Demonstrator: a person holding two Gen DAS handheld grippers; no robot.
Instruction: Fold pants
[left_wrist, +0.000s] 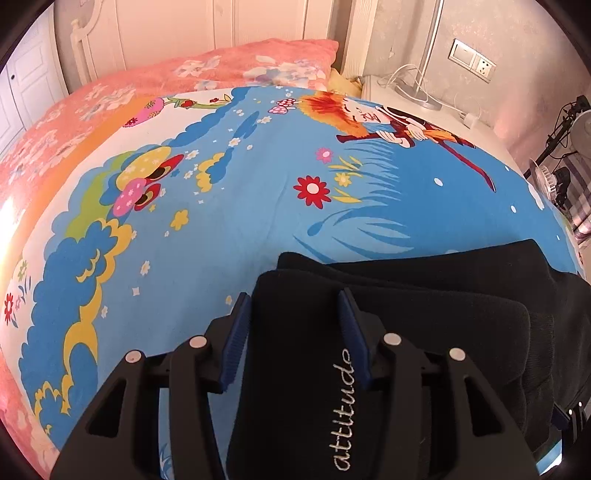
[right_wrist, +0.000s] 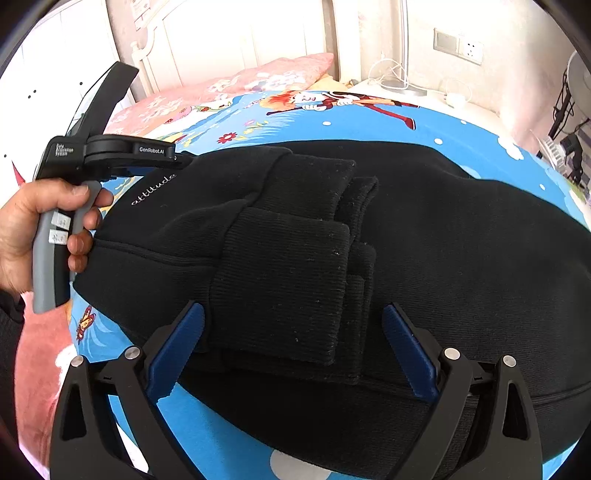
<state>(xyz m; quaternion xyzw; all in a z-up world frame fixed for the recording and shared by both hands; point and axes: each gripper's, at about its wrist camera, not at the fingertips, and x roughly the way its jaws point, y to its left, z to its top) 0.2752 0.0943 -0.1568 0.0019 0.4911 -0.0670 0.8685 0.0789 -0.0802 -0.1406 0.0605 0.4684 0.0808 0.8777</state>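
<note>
Black pants (right_wrist: 424, 229) with white "attitude" lettering (left_wrist: 341, 410) lie folded on the bed. The ribbed leg cuffs (right_wrist: 291, 280) are laid back over the body of the pants. My left gripper (left_wrist: 295, 299) is open, its blue pads (left_wrist: 236, 332) on either side of the folded edge (left_wrist: 295, 369) by the lettering. In the right wrist view the left gripper (right_wrist: 177, 158) is held by a hand at the pants' left edge. My right gripper (right_wrist: 295, 310) is open, its jaws wide on either side of the cuffs.
The bed has a blue cartoon-print sheet (left_wrist: 221, 221) and a pink floral quilt (left_wrist: 110, 96) at the head. A white nightstand (left_wrist: 424, 107) with a lamp and cables stands at the back right. A fan (left_wrist: 550, 177) stands at the right.
</note>
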